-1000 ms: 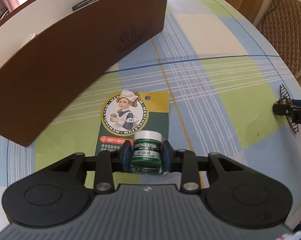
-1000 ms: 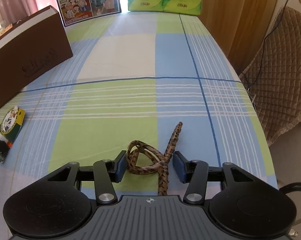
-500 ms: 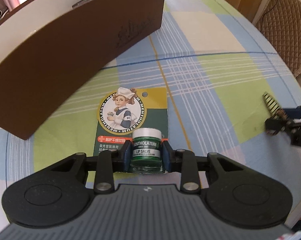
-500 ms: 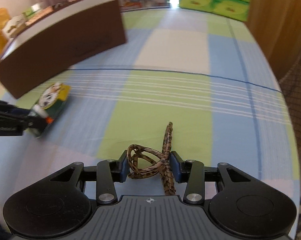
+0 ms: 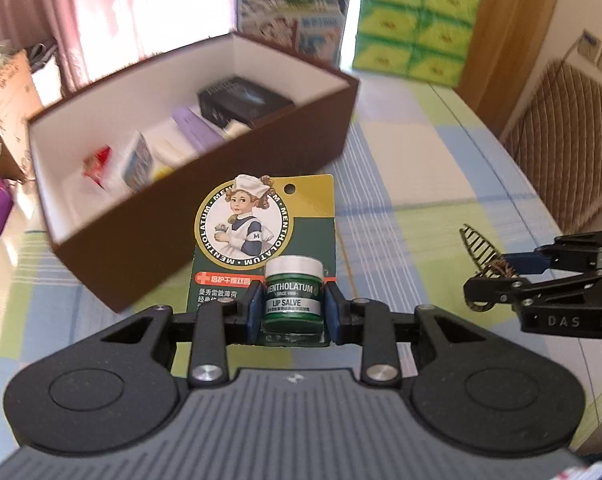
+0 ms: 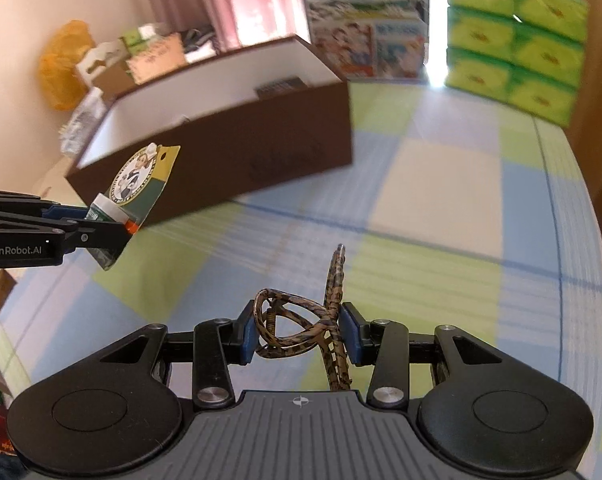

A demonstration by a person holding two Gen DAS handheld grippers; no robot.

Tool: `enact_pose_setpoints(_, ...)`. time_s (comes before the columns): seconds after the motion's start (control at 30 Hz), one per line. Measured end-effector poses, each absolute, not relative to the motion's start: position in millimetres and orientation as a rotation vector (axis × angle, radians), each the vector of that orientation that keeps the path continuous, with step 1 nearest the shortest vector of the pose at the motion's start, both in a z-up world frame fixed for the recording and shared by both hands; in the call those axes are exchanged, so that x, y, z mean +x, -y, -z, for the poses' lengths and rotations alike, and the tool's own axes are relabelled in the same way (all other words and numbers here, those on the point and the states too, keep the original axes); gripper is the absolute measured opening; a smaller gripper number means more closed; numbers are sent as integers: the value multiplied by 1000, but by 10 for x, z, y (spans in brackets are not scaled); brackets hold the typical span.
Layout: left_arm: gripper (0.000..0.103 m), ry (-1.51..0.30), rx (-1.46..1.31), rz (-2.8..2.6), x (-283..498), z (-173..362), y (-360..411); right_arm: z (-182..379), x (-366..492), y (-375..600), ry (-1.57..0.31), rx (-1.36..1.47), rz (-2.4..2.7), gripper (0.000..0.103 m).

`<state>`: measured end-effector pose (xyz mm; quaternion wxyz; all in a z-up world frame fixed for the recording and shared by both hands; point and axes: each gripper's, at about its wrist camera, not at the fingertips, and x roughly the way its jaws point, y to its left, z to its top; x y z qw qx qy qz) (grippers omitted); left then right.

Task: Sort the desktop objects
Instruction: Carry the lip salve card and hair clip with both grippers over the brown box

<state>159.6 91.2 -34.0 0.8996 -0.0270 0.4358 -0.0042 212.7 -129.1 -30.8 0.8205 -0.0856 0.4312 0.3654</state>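
Note:
My left gripper [image 5: 293, 306] is shut on a Mentholatum lip salve pack [image 5: 269, 224], a green jar on a green and gold card, held in the air in front of the brown box [image 5: 205, 184]. The pack also shows in the right wrist view [image 6: 141, 176]. My right gripper [image 6: 299, 330] is shut on a leopard-print hair clip [image 6: 301, 324] and holds it above the checked tablecloth [image 6: 441, 208]. The right gripper also shows at the right of the left wrist view [image 5: 501, 270], level with the left one.
The brown box is open with a white inside and holds several small items [image 5: 173, 140]. Green tissue packs [image 6: 517, 32] and a picture board [image 6: 365, 20] stand at the table's far end. A quilted chair [image 5: 565, 140] stands off the right edge.
Both grippers have lifted their objects off the table. The box's inside has come into the left view. The right gripper has swung left toward the box.

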Motion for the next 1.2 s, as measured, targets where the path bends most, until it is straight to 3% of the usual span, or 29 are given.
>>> enact_pose_setpoints(0.53,27,-783,-122,-110,1628,-160,-1532,-110,2332,447,-780,-218,-967,39)
enact_pose_setpoints(0.93,27,-744,-131,-146,2181,-342,-2129,-459,2839,-459,-694,-205,-1055,39)
enact_pose_setpoints(1.2,27,-756,-157,-125,2660,-286,-2416,-393,3190,-934,-728,-214,-1034,39)
